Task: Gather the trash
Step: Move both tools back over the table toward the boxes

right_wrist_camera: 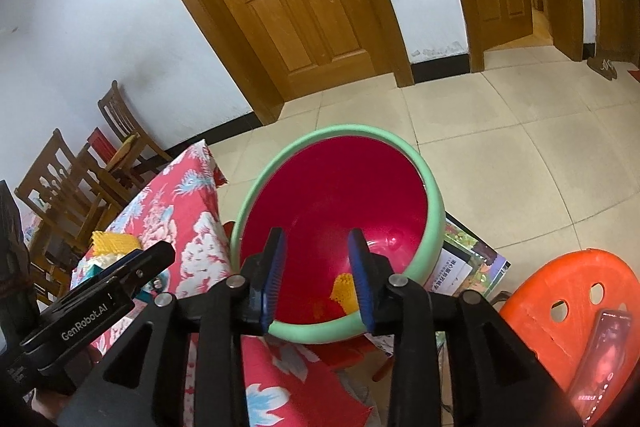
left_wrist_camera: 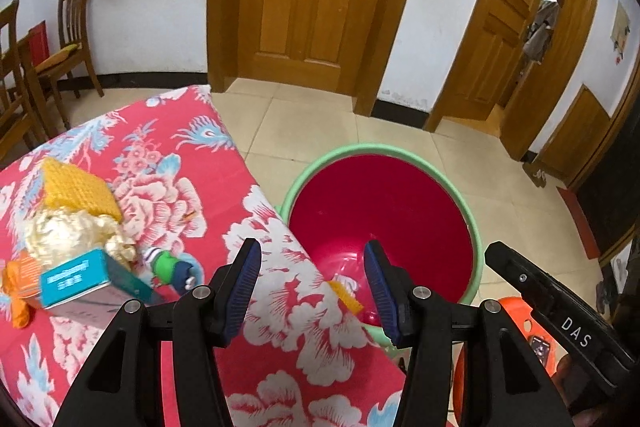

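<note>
**Trash heap lies left of both grippers, bucket right beneath them**

Bucket [right_wrist_camera: 434, 203] first: red inside, green-rimmed, it stands on the floor against the right edge of the tabletop [left_wrist_camera: 280, 307], which wears a red floral cloth. One small yellow piece [right_wrist_camera: 345, 291] already lies on its bottom; the left wrist view shows that same piece falling just over the near rim.

The right gripper [right_wrist_camera: 316, 277] hovers directly over the bucket's mouth with its jaws apart and nothing between them. The left gripper [left_wrist_camera: 312, 287] straddles the tabletop's edge, jaws also apart and empty, one finger over the cloth and the other over the bucket.

What remains to collect sits in a cluster on the far left of the tabletop: a yellow waffle-textured block [left_wrist_camera: 78, 187], a crumpled cream wad [left_wrist_camera: 68, 235], a teal carton [left_wrist_camera: 80, 277], an orange wrapper [left_wrist_camera: 18, 287] and a small green-and-white piece [left_wrist_camera: 166, 265]. All of it lies left of both grippers, and the left one is clearly the nearer, the right gripper being across the bucket. The carton's long axis runs roughly left to right and slightly toward the camera, so I judge a grasp across its narrow width would suit, with the left hand swinging leftward.
</note>
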